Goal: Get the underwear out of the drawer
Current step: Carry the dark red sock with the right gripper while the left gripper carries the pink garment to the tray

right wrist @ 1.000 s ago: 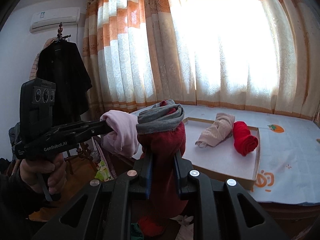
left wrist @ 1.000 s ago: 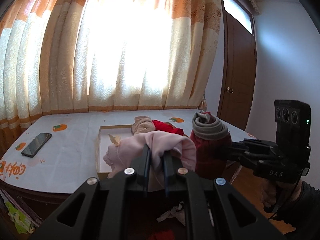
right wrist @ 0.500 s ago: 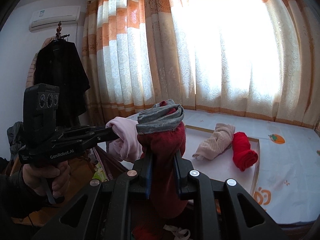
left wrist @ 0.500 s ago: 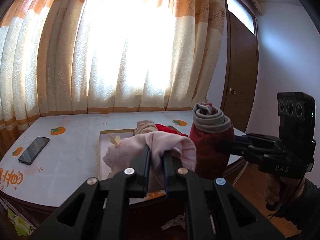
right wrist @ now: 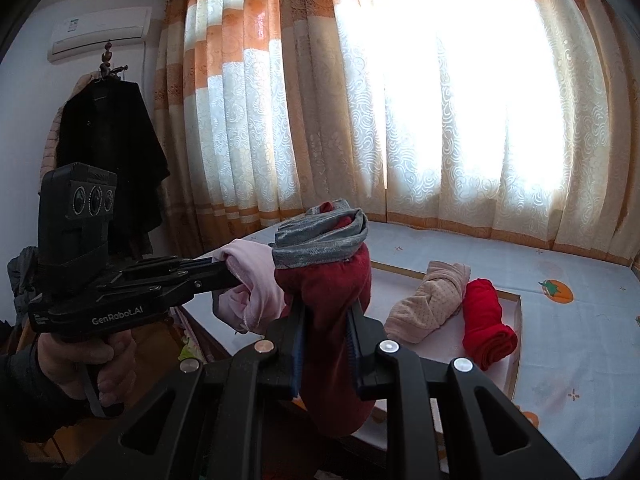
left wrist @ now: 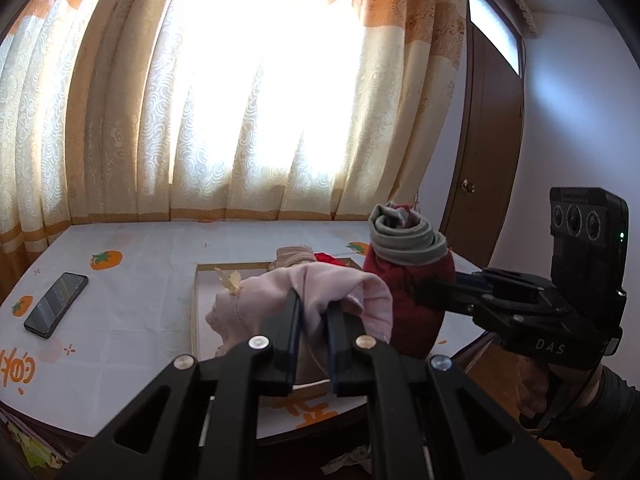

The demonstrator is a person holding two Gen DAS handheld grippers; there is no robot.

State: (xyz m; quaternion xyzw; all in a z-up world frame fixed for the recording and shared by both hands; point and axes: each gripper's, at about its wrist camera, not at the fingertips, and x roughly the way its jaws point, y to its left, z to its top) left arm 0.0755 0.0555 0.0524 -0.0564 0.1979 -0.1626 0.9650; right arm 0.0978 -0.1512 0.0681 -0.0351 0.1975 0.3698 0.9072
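I see left gripper tilted slightly down, clamped on pink underwear | right gripper alongside, pinching dark red underwear | both garments held side by side above bed front edge

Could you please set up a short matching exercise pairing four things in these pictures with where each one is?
Things:
1. pink underwear
2. dark red underwear
3. bright red roll
4. phone

Places:
A. lying in the shallow tray
B. clamped in the right gripper
C. flat on the tablecloth, left of the tray
D. clamped in the left gripper

Pairs: 1-D, 2-B, 3-A, 4-C
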